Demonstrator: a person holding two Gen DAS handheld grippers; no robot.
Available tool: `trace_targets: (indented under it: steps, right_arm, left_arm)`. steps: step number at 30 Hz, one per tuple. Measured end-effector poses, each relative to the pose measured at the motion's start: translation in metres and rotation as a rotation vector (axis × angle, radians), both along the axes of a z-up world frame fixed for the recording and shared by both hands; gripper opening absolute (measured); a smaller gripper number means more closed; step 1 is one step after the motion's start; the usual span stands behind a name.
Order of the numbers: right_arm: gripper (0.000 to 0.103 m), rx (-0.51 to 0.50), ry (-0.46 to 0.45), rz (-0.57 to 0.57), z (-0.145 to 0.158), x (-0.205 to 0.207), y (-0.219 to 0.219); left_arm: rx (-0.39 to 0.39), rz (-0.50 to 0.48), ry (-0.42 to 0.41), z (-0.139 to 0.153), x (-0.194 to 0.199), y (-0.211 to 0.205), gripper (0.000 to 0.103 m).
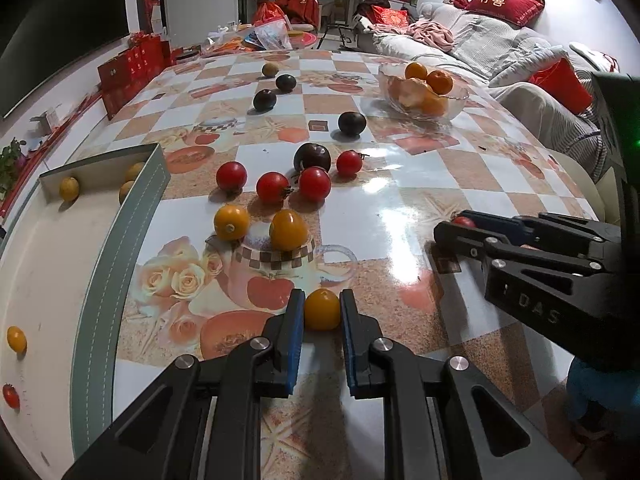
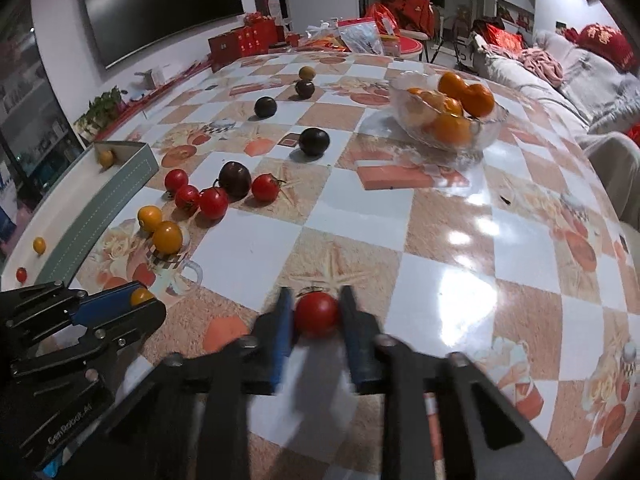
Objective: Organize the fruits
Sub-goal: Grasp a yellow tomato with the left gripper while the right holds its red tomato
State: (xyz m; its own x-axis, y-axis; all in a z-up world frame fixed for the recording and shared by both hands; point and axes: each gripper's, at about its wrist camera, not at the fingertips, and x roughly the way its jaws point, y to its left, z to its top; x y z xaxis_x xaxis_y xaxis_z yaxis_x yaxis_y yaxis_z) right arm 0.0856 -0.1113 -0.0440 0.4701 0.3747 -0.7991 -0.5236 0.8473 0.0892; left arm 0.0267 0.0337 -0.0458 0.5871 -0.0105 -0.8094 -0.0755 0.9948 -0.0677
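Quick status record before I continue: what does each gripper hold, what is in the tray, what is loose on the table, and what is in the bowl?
left gripper: shut on yellow tomato
right gripper: shut on red tomato
tray: several yellow tomatoes, one red
loose on table: four red tomatoes, two yellow, four dark plums, one yellowish fruit at the far end
glass bowl: oranges

Checkered tablecloth (image 1: 420, 200) printed with roses, teacups. Dark TV screen (image 2: 160, 4) on wall at 10 o'clock. Red gift boxes (image 2: 244, 42) at table's far edge, 11 o'clock. Grey sofa (image 1: 492, 36) at 2 o'clock, bearing red cushion (image 1: 504, 6) and pink blanket (image 1: 430, 34). Potted plant (image 2: 102, 110) at 9 o'clock.
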Motion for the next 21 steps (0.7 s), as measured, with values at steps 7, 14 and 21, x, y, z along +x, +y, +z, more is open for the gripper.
trace_targets:
  steps: [7, 14, 21]
  right_arm:
    - [0.022, 0.043, 0.000, -0.006, 0.007, -0.009, -0.005]
    - [0.022, 0.076, 0.020, -0.018, 0.012, -0.017, -0.014]
    - [0.022, 0.104, 0.030, -0.029, 0.015, -0.028, -0.023]
  left_arm:
    - [-0.002, 0.003, -0.001, 0.000, 0.000, 0.001, 0.019]
    - [-0.029, 0.004, 0.001, 0.002, -0.004, 0.003, 0.019]
    - [-0.049, -0.004, -0.019, 0.010, -0.020, 0.009, 0.019]
